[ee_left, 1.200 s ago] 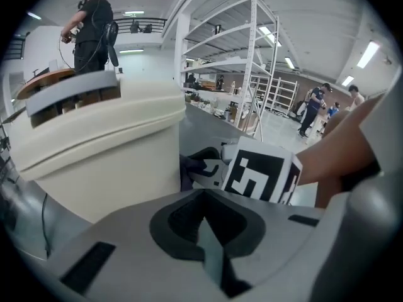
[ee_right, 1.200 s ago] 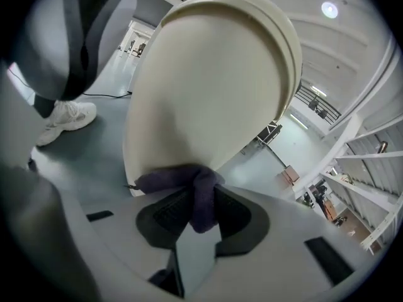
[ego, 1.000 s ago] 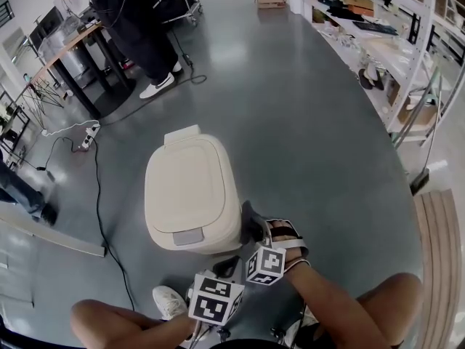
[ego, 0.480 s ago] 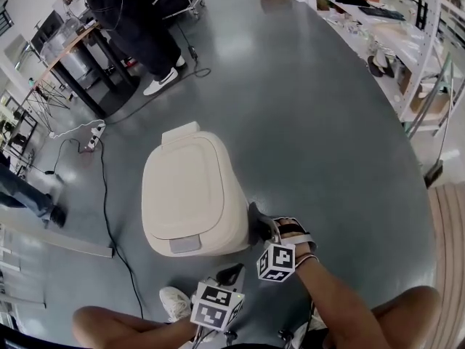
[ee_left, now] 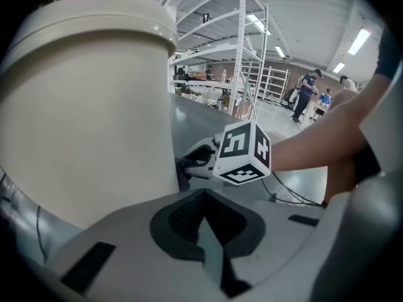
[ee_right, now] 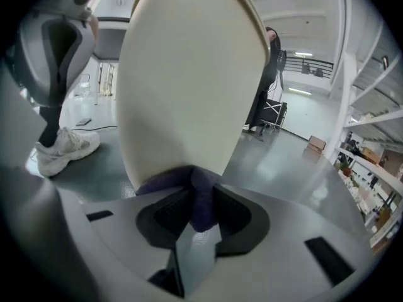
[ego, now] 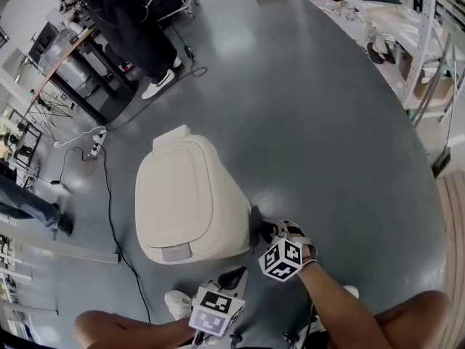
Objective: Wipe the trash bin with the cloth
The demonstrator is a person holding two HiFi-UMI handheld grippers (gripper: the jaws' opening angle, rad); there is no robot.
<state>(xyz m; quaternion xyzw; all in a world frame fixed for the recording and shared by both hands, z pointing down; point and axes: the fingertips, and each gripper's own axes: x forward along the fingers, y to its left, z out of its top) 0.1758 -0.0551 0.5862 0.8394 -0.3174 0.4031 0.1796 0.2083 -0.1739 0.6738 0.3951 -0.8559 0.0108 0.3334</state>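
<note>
The cream trash bin stands on the grey floor with its lid shut. My right gripper is against its lower right side, shut on a dark purple cloth that is pressed to the bin's wall. In the right gripper view the cloth fills the gap between that gripper's jaws. My left gripper hangs near the bin's front, shut with nothing in it. The left gripper view shows its own closed jaws, the bin at left and the right gripper with the cloth beyond.
A person in dark clothes stands by a table at the far left. A power strip with cables lies left of the bin. Shelving lines the right. A white shoe is near my left gripper.
The right gripper has slid slightly along the bin's right side with the cloth still pressed on. The left gripper sits a little lower in view. The head view has shifted.
</note>
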